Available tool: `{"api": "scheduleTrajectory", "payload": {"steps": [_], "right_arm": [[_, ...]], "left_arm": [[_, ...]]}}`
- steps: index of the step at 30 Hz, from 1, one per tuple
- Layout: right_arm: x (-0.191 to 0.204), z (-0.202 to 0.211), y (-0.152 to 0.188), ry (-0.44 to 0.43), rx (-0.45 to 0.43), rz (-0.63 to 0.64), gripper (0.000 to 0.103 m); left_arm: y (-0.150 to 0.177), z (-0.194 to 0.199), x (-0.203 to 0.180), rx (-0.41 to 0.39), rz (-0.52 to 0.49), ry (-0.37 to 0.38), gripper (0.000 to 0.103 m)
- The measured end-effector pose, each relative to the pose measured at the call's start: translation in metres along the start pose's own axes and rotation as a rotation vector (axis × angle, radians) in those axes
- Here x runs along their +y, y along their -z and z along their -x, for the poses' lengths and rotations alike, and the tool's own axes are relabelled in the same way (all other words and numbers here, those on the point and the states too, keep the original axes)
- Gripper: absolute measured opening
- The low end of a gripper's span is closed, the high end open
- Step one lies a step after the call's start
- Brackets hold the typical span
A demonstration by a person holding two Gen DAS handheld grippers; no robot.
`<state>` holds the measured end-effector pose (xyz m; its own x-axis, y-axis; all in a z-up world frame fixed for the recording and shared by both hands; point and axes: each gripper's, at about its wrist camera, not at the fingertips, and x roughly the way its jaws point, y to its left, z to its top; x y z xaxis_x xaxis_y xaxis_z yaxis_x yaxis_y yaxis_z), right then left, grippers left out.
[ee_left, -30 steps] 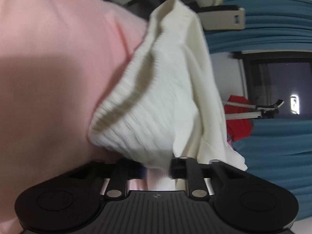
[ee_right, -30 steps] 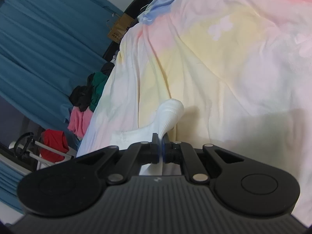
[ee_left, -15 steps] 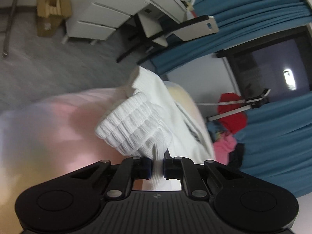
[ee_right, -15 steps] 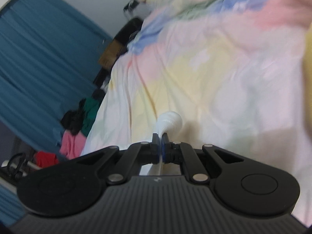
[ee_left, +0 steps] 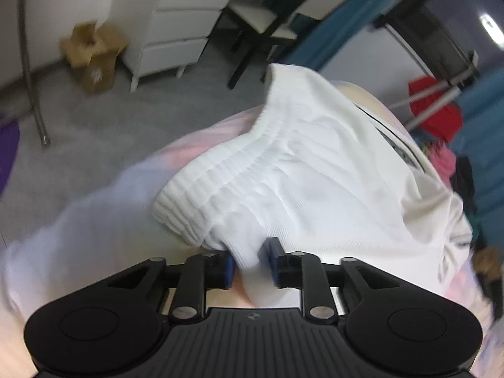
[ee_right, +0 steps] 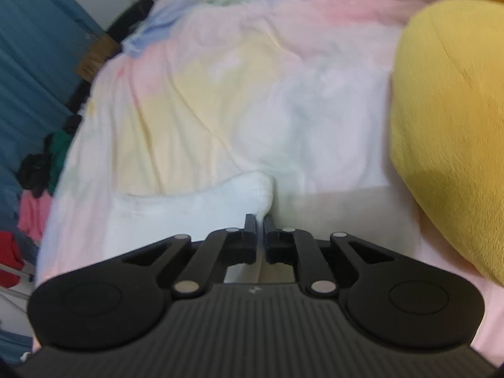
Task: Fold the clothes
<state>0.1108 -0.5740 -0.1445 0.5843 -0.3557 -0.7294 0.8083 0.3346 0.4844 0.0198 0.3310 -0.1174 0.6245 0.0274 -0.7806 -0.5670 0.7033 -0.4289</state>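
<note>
Over pastel bedding, left gripper and right gripper each pinch the white garment.

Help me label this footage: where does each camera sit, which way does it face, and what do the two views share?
Left wrist: sits behind the left tongs, looking off the bed edge toward grey floor, a white drawer unit and a brown cardboard box; only the black tongs show, shut on a white ribbed-cuff garment.
Right wrist: sits behind the right tongs, looking along the pastel patchwork bedsheet past a yellow plush cushion; its tongs pinch white cloth.
Shared: the white garment, bedsheet, blue curtains.
</note>
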Motion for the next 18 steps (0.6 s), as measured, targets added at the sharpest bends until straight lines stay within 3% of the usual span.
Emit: {"api": "scheduleTrajectory", "payload": {"steps": [1, 2, 3, 5, 6, 10, 13, 18], "right_arm": [[0.0, -0.001, 0.0, 0.012, 0.013, 0.005, 0.014], [0.005, 0.005, 0.0, 0.007, -0.014, 0.037, 0.029], [0.011, 0.011, 0.0, 0.002, -0.042, 0.07, 0.054], [0.021, 0.03, 0.001, -0.007, -0.128, 0.113, 0.079], [0.025, 0.039, 0.001, -0.027, -0.164, 0.135, 0.079], [0.047, 0.07, 0.009, -0.145, -0.242, 0.263, 0.078], [0.069, 0.087, 0.029, -0.262, -0.242, 0.413, 0.078], [0.098, 0.103, 0.073, -0.419, -0.184, 0.598, 0.078]], "left_arm": [[0.002, 0.004, -0.006, -0.007, -0.036, -0.01, 0.046], [0.004, 0.008, -0.014, -0.024, -0.078, -0.019, 0.056], [0.006, 0.011, -0.021, -0.041, -0.12, -0.029, 0.061], [0.01, 0.019, -0.036, -0.079, -0.201, -0.051, 0.072], [0.015, 0.026, -0.045, -0.112, -0.242, -0.066, 0.082], [0.034, 0.039, -0.099, -0.27, -0.438, -0.072, 0.086], [0.048, 0.048, -0.14, -0.379, -0.579, -0.073, 0.092], [0.073, 0.024, -0.216, -0.379, -0.719, 0.0, 0.096]]}}
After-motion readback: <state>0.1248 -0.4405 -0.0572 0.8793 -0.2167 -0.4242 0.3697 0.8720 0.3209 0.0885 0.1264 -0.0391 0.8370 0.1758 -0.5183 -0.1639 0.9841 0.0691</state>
